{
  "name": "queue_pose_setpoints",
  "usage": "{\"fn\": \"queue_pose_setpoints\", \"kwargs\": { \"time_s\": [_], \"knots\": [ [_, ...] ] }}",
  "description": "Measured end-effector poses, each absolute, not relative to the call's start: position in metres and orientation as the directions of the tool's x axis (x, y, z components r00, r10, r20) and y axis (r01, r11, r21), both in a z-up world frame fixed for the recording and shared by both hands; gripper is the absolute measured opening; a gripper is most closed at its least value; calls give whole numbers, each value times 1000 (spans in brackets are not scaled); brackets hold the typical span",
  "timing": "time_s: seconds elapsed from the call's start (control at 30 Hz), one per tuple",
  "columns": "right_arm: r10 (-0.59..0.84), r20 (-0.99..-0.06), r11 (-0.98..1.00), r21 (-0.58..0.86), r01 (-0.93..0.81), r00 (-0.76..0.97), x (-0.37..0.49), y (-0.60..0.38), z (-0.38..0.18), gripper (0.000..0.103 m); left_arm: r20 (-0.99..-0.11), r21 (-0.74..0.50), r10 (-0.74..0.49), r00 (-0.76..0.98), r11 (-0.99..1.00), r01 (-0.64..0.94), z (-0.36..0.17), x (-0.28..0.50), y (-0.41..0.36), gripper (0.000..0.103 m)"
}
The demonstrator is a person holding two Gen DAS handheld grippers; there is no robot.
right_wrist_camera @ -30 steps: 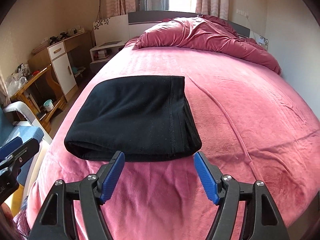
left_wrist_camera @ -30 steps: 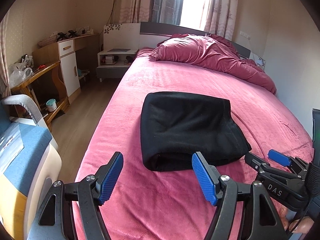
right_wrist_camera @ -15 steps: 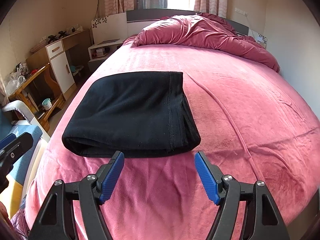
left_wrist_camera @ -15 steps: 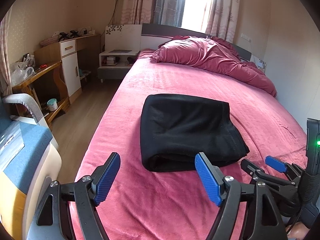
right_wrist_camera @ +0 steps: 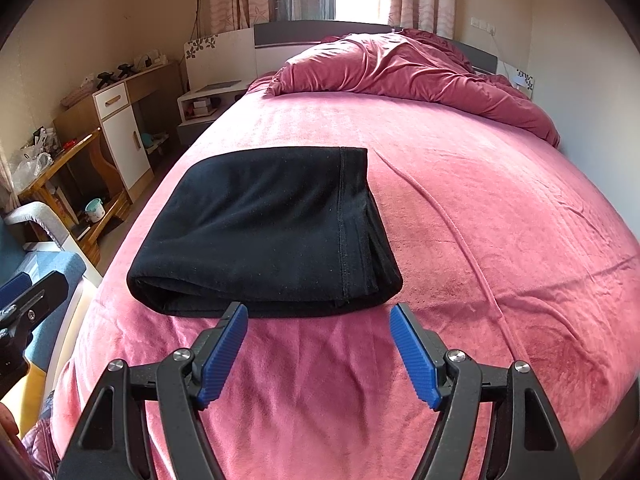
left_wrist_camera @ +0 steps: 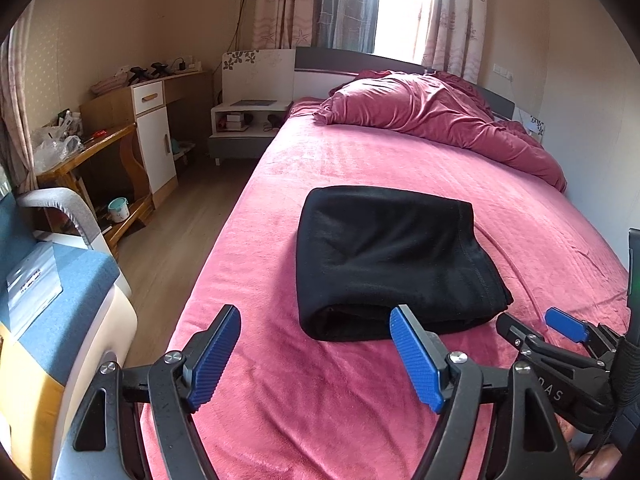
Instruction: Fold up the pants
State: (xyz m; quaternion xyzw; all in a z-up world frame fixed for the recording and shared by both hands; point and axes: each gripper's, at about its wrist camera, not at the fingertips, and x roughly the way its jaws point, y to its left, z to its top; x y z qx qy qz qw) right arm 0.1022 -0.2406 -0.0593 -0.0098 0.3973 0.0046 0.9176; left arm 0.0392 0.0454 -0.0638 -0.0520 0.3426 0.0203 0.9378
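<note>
The black pants (left_wrist_camera: 392, 260) lie folded into a thick rectangle on the pink bed (left_wrist_camera: 340, 152); they also show in the right wrist view (right_wrist_camera: 264, 232). My left gripper (left_wrist_camera: 316, 354) is open and empty, held just short of the bundle's near left edge. My right gripper (right_wrist_camera: 318, 350) is open and empty, just short of the bundle's near edge. The right gripper also shows at the lower right of the left wrist view (left_wrist_camera: 536, 328). The left gripper's tips show at the left edge of the right wrist view (right_wrist_camera: 36, 292).
A crumpled maroon duvet (left_wrist_camera: 432, 120) lies at the bed's head. A wall (left_wrist_camera: 592, 140) runs along the bed's right side. Left of the bed are wood floor (left_wrist_camera: 168, 240), a nightstand (left_wrist_camera: 244, 128), a cluttered desk (left_wrist_camera: 92, 148) and a blue-cushioned chair (left_wrist_camera: 52, 280).
Both grippers have drawn back slightly from the folded pants and stayed open. The pants have not moved.
</note>
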Motion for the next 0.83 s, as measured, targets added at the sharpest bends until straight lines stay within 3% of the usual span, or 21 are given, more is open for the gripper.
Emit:
{"fn": "queue_pose_setpoints", "kwargs": {
  "time_s": [0.83],
  "knots": [
    [-2,-747,1000,-14,-13,665,100,-245,-69,75,-645,-95,-11,764,993,-66,-69,35,49,79]
  ]
}}
